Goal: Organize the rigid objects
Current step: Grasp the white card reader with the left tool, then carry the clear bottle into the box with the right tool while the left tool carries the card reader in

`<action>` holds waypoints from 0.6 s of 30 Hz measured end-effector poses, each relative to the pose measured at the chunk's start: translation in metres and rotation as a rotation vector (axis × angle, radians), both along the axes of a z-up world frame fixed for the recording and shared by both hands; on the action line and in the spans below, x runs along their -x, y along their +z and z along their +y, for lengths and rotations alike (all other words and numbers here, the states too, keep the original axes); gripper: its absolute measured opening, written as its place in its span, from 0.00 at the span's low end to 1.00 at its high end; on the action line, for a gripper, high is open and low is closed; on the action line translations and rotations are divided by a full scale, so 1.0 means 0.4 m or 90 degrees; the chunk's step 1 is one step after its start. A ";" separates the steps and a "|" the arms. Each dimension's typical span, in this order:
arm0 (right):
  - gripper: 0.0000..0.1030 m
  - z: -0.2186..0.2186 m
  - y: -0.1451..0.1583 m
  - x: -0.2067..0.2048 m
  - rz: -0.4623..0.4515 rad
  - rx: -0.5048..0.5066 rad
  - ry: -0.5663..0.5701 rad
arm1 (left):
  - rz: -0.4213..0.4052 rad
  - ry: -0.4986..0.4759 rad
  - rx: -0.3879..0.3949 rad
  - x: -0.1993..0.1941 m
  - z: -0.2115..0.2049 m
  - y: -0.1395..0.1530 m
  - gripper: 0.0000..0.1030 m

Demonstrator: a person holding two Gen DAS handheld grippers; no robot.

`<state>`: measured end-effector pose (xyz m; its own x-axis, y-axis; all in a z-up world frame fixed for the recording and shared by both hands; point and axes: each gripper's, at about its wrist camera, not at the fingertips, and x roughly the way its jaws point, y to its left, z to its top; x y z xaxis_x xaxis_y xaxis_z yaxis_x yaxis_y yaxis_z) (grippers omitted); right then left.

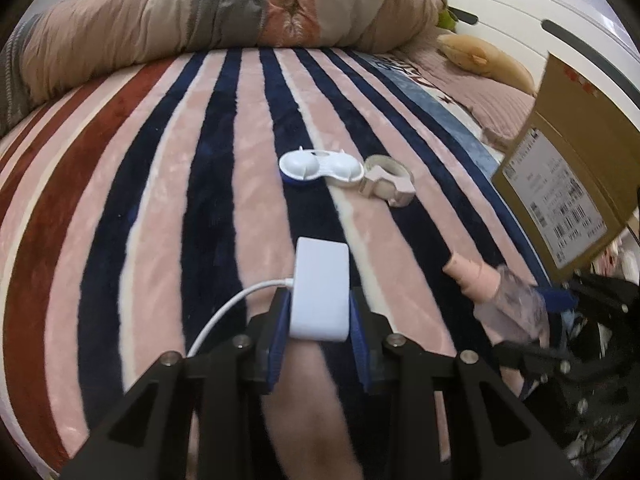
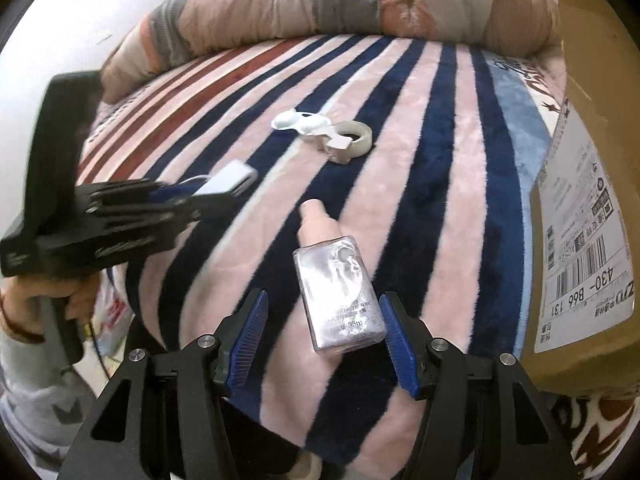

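The cardboard box with a printed shipping label [image 2: 580, 240] ran off the right edge in both views, so its full shape could not be read, and its label text was too small to make out. In the left wrist view the small clear rectangular spray bottle with a pale pink cap [image 1: 496, 292] was blurred, as was the gear beside it. The white cable [image 1: 236, 304] on the flat white rectangular charger block [image 1: 320, 288] curved down behind the black frame, its far end hidden. The left tongs [image 1: 320, 312] were narrowed onto that charger, blue pads pressed against its two long sides, just above the pink, navy and red striped plush blanket [image 1: 168, 184] on the bed. From the right wrist view, a hand [image 2: 48, 300] gripped the handle of that tool at the left edge, the sleeve cut off. The right tongs [image 2: 320, 320] stood wide, one blue pad on each side of the spray bottle [image 2: 336, 288], which lay on the blanket with its cap pointing away; whether the right-hand pad touched it I could not tell. Farther off lay a white double-domed plastic case [image 1: 320, 168], touching a roll of clear tape in a pale pink dispenser [image 1: 386, 184]. A rumpled tan and grey quilt [image 1: 200, 12] lay beyond.
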<state>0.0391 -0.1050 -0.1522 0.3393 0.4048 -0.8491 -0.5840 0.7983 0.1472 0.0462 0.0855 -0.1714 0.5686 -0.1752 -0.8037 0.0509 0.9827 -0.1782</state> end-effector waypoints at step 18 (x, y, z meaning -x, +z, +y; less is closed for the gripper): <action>0.27 0.024 0.035 0.005 -0.074 0.019 0.013 | -0.047 0.066 0.010 -0.040 -0.002 -0.004 0.25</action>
